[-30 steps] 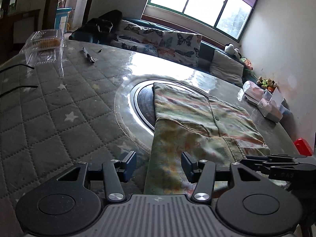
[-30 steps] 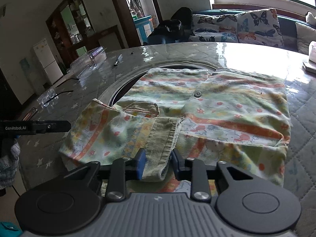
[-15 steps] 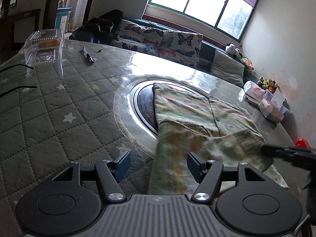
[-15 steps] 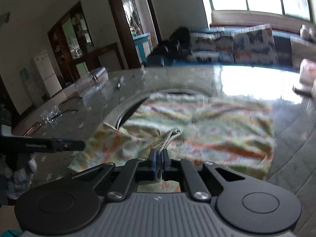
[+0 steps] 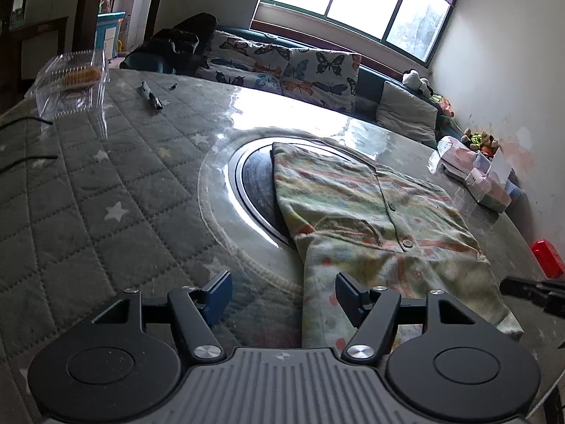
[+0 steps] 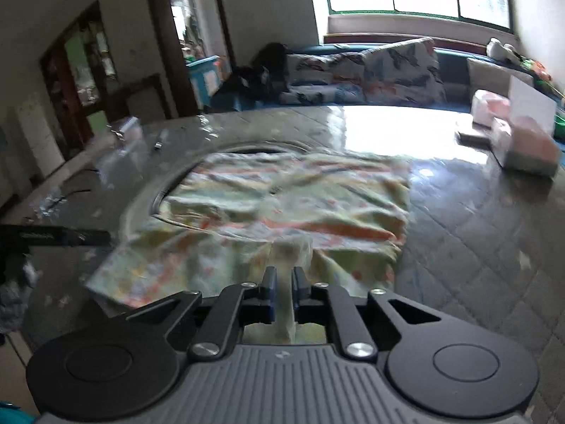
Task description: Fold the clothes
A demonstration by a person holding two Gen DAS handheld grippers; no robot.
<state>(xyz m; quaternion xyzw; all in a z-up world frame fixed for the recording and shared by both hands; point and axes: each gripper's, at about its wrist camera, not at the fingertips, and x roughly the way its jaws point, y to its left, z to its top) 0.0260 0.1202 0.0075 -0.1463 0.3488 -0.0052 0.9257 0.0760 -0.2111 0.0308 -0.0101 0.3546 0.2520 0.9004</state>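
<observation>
The shirt lies in the middle of the left wrist view, spread on the round table. It has soft colors and buttons down its front. Part of it covers the dark round plate set in the table's middle. One sleeve runs toward the bottom of the frame, so it sits close to both grippers.

The right gripper is at the bottom middle of its own blurry view. Its fingers are nearly closed and pinch a bit of the shirt's cloth between them. I think it holds the sleeve end so that part can be lifted and laid over the rest.

The left gripper is at the bottom of its view. Its fingers are wide apart and hold nothing. It waits by the sleeve's edge, maybe to grab it or press it flat.

A clear plastic box sits at the upper left, well apart from the shirt.
</observation>
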